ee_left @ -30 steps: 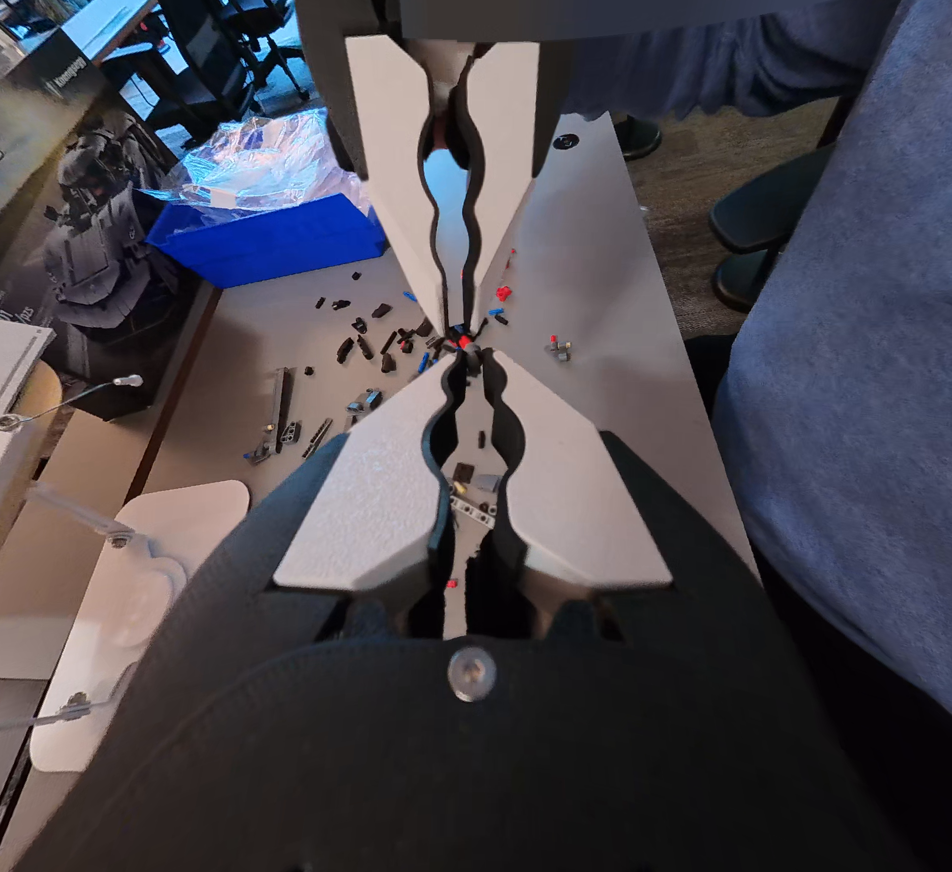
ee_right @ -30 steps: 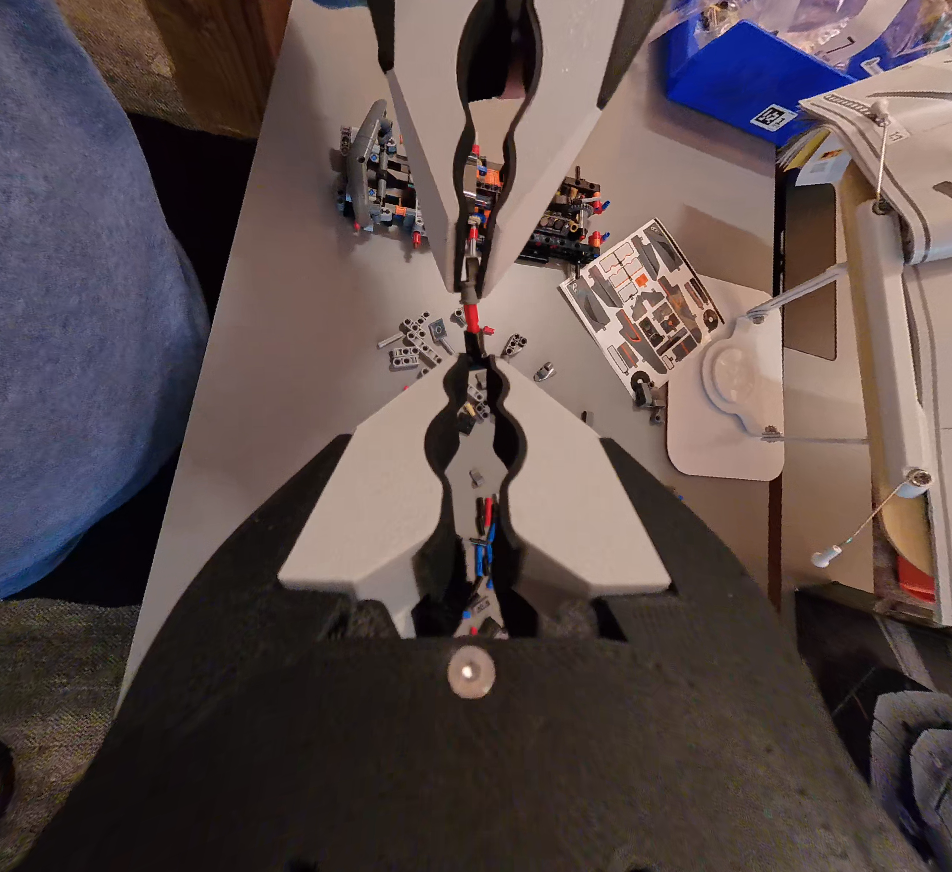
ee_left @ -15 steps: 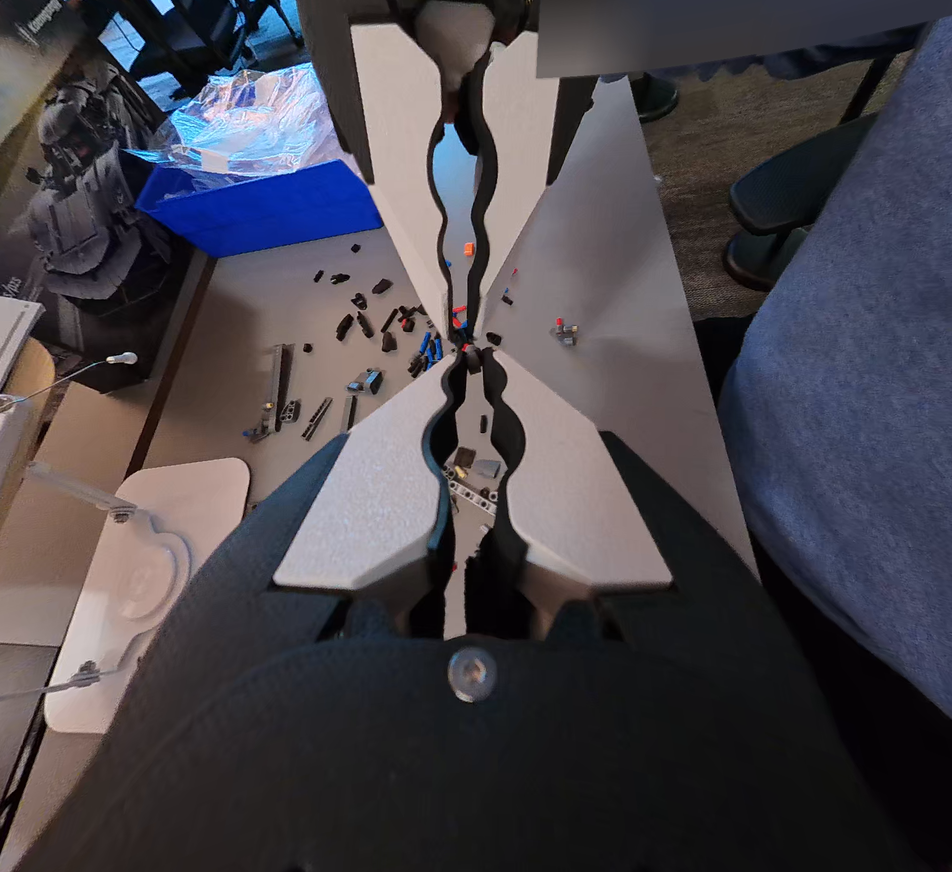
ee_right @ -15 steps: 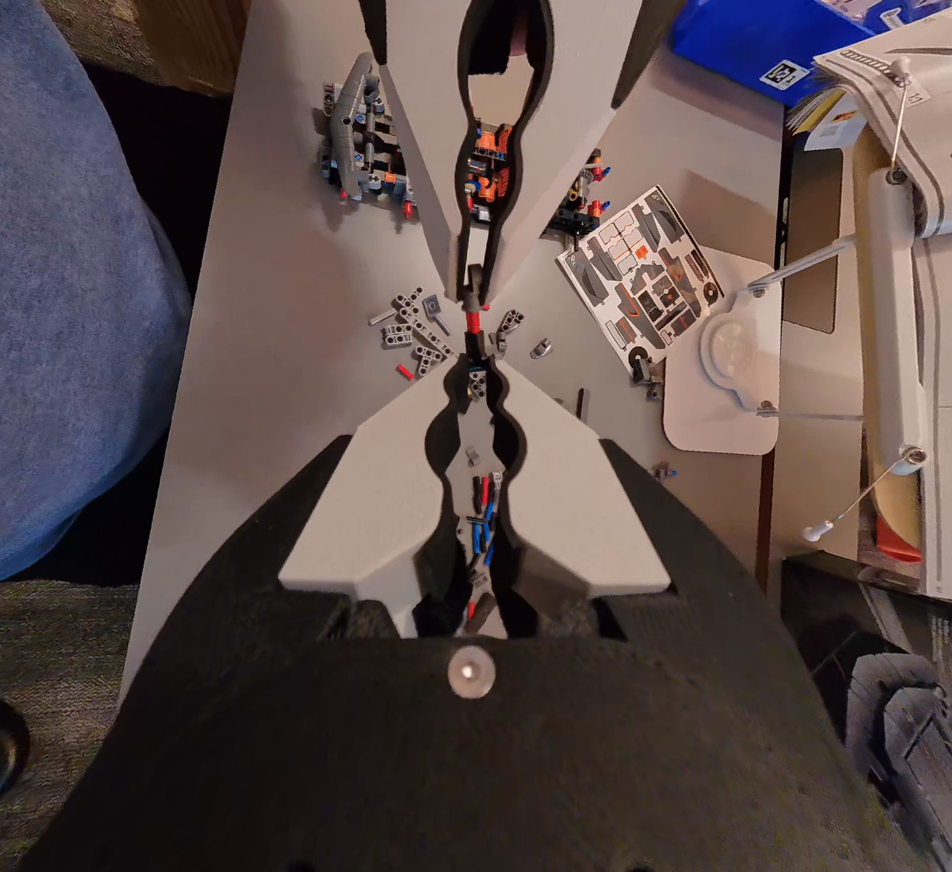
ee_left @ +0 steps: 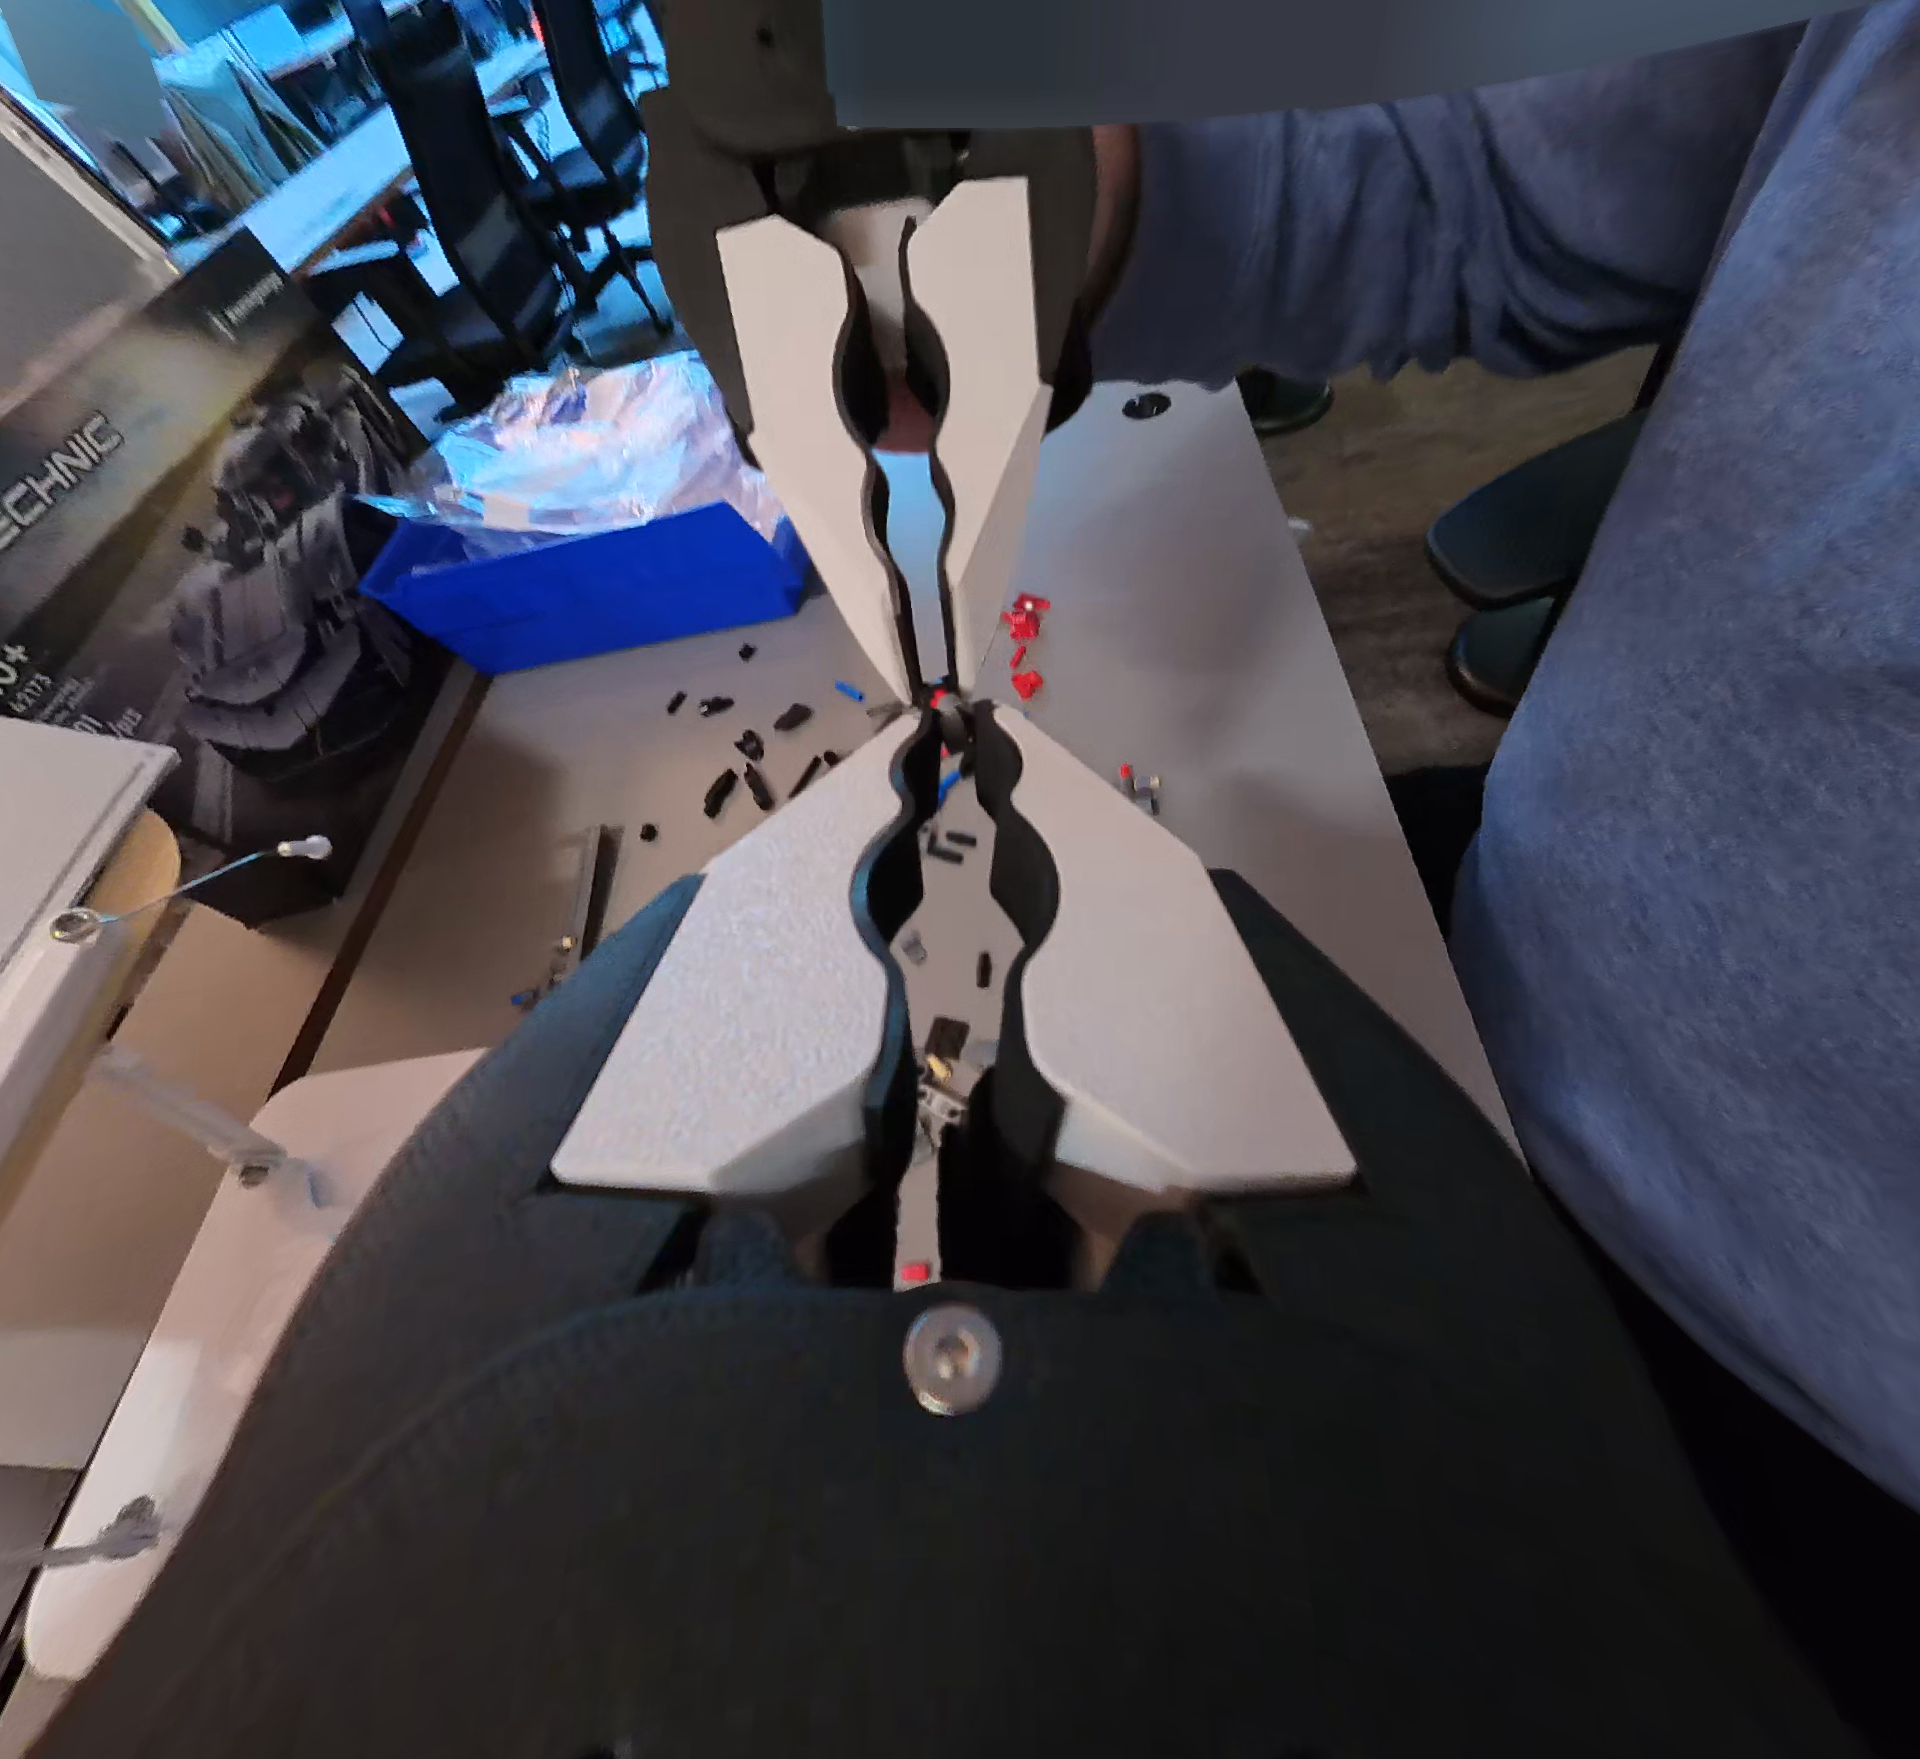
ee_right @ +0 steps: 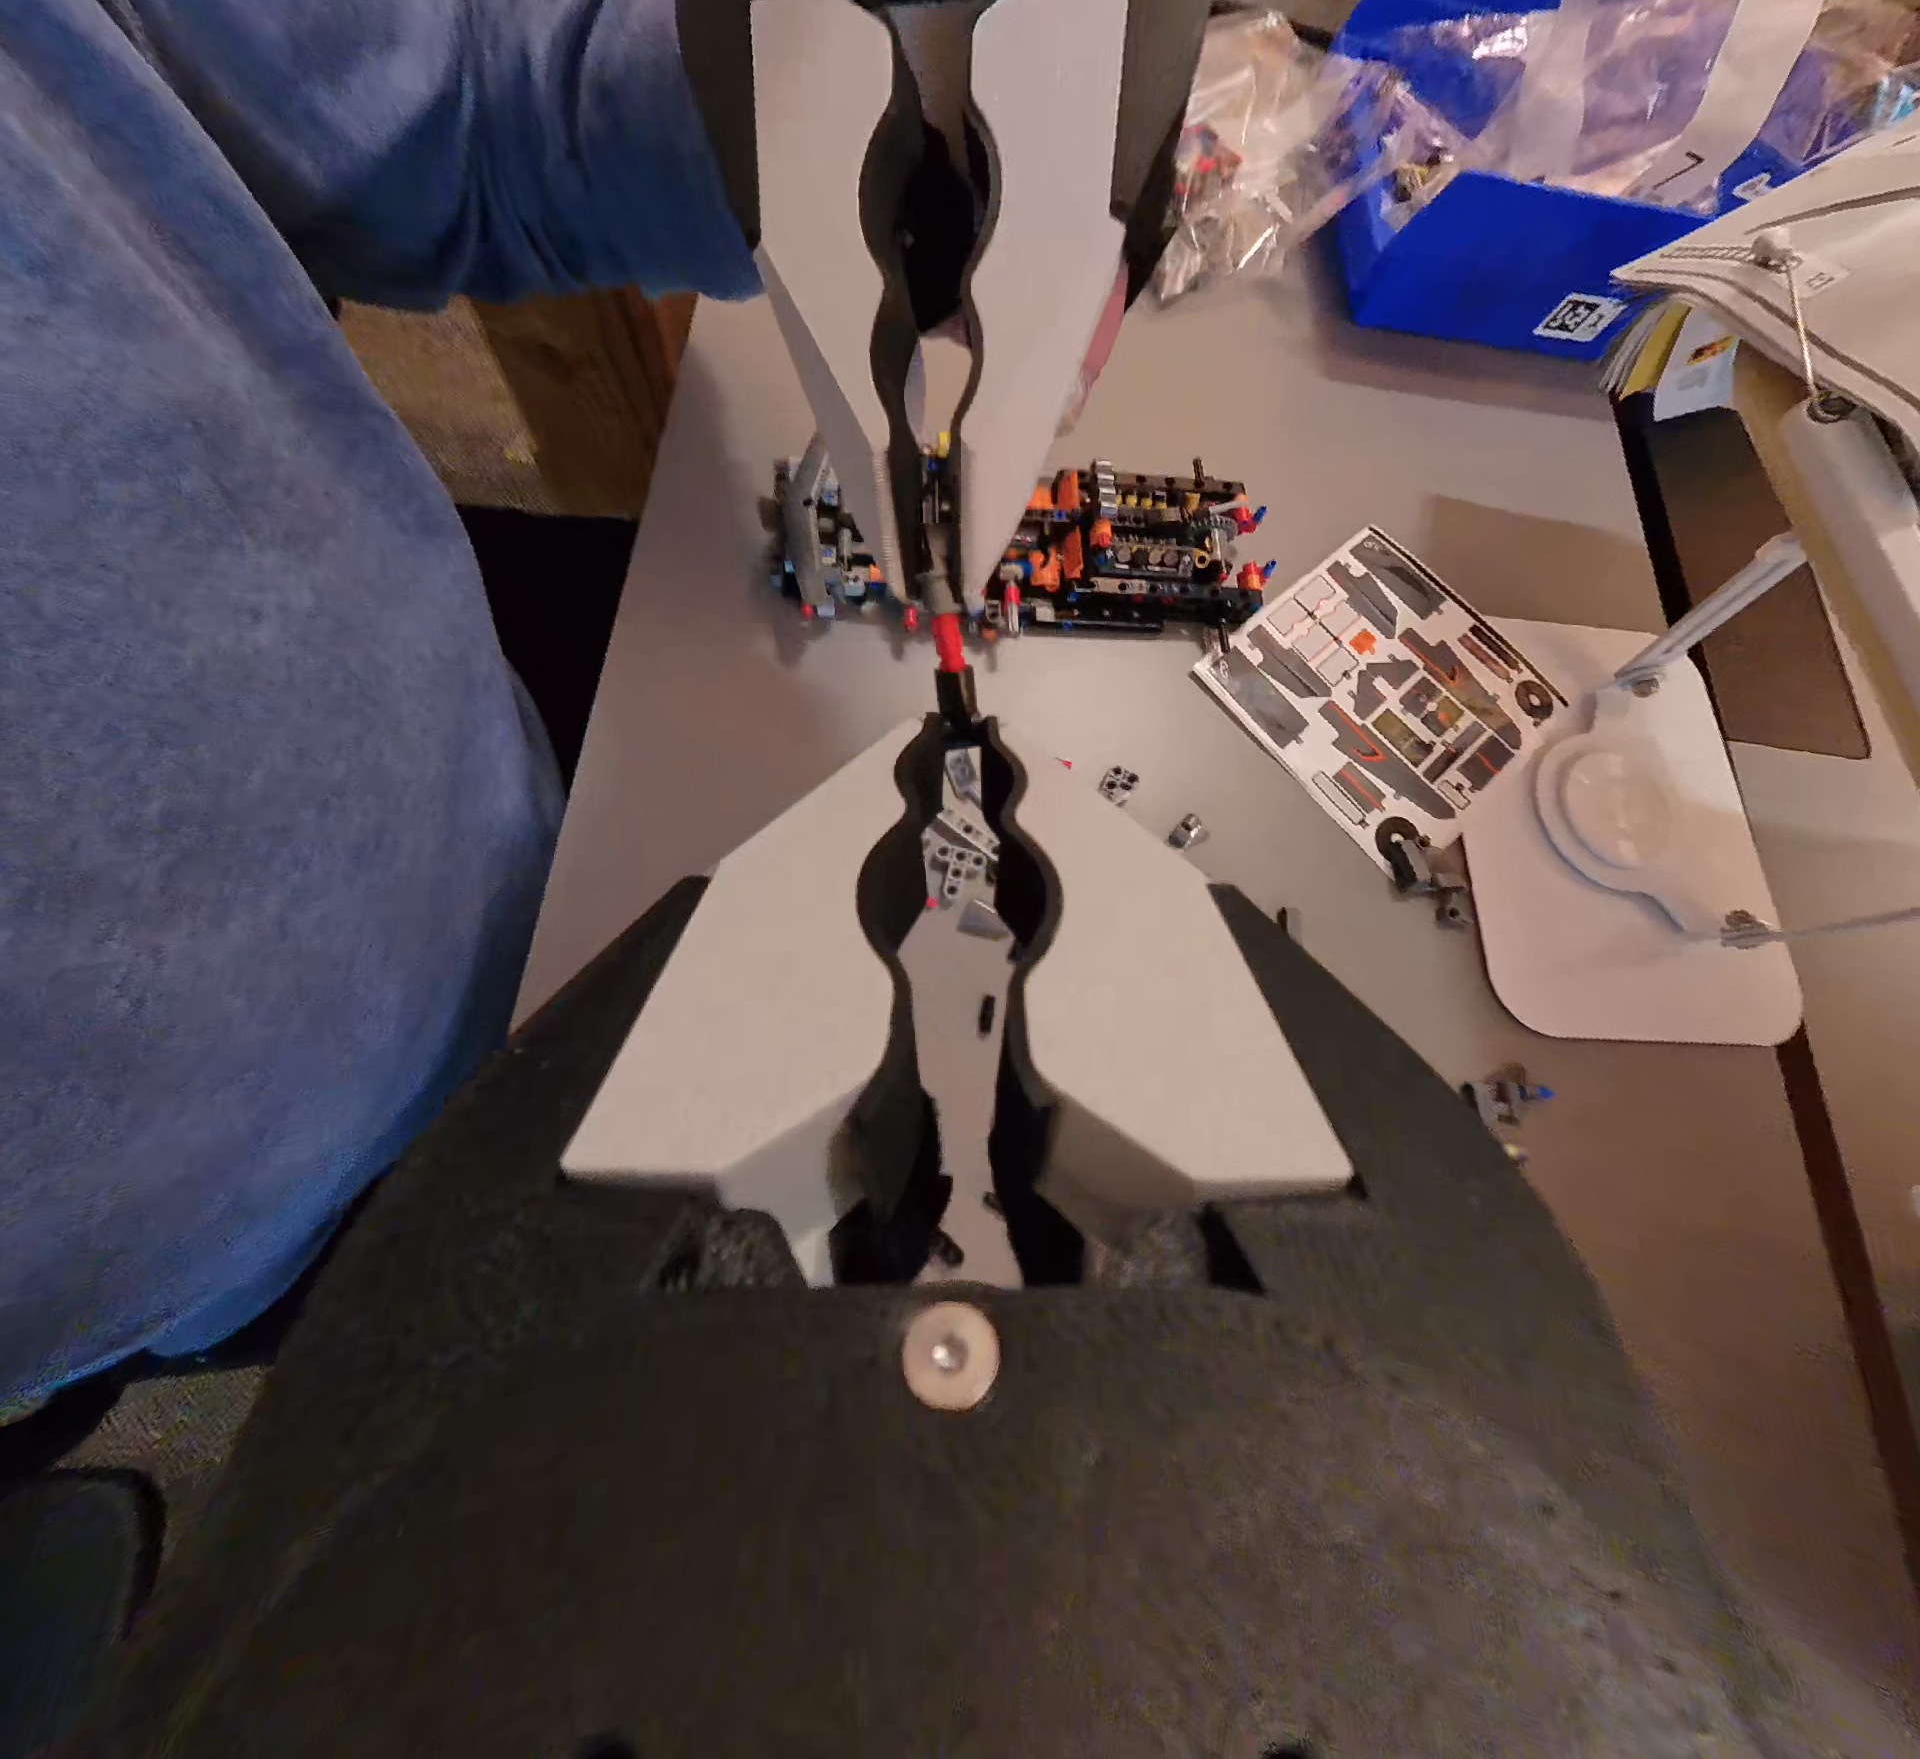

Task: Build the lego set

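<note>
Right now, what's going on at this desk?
A person in a blue sleeve holds two handheld grippers tip to tip above the grey desk. The right gripper is shut on the black end of a short red-and-black lego axle piece; the left gripper pinches its grey far end. The half-built orange-and-black lego model and loose pieces lie below.

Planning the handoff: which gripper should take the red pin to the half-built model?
Right, probably. Both grip the red pin, but the half-built model lies ahead of the right gripper; the left gripper faces away.
</note>
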